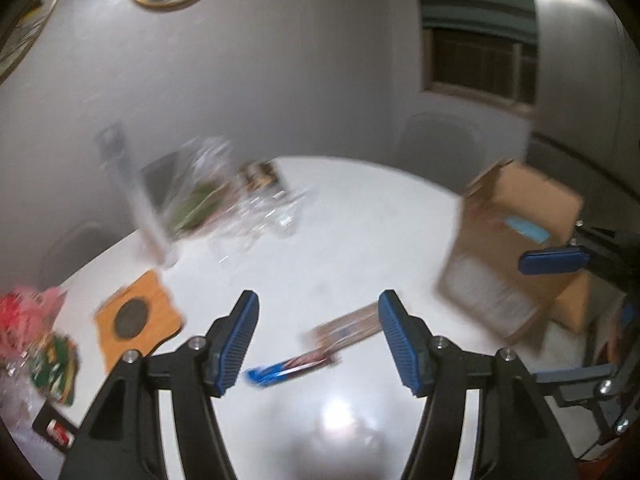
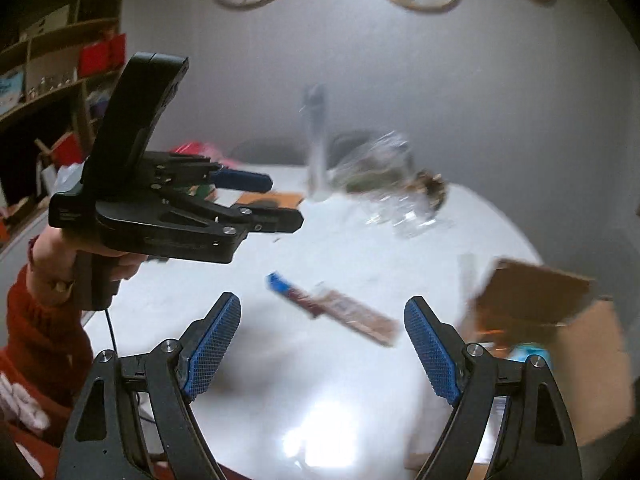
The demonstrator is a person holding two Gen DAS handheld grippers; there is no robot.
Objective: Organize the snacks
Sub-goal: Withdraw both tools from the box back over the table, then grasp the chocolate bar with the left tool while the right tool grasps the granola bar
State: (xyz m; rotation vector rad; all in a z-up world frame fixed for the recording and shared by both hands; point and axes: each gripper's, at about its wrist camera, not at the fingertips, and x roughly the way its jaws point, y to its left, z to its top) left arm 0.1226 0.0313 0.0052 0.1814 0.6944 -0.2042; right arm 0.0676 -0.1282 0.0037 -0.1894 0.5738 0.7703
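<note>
Standing at a round white table (image 1: 352, 216), a person in a red sleeve (image 2: 44, 332) holds a two-finger gripper in each hand above the tabletop, both frames smeared by motion. The left gripper (image 1: 318, 312) has its blue-padded jaws parted about halfway with nothing between them; in the right wrist view it appears from the side, raised over the table's left part. The right gripper (image 2: 322, 320) stands wide open and also holds nothing. Two long snack packets lie flat on the table near its front edge, touching end to end: a blue-tipped snack bar (image 1: 288, 366) and a brownish snack packet (image 1: 348, 326) beside it. An open cardboard box (image 1: 516, 236) sits at the table's right side, something light blue inside it. Farther back are crinkled clear plastic bags (image 1: 224, 204) and a tall clear bottle (image 1: 132, 200). A wooden coaster (image 1: 138, 318) with a dark round centre lies to the left, near red and green snack bags (image 1: 44, 340).
</note>
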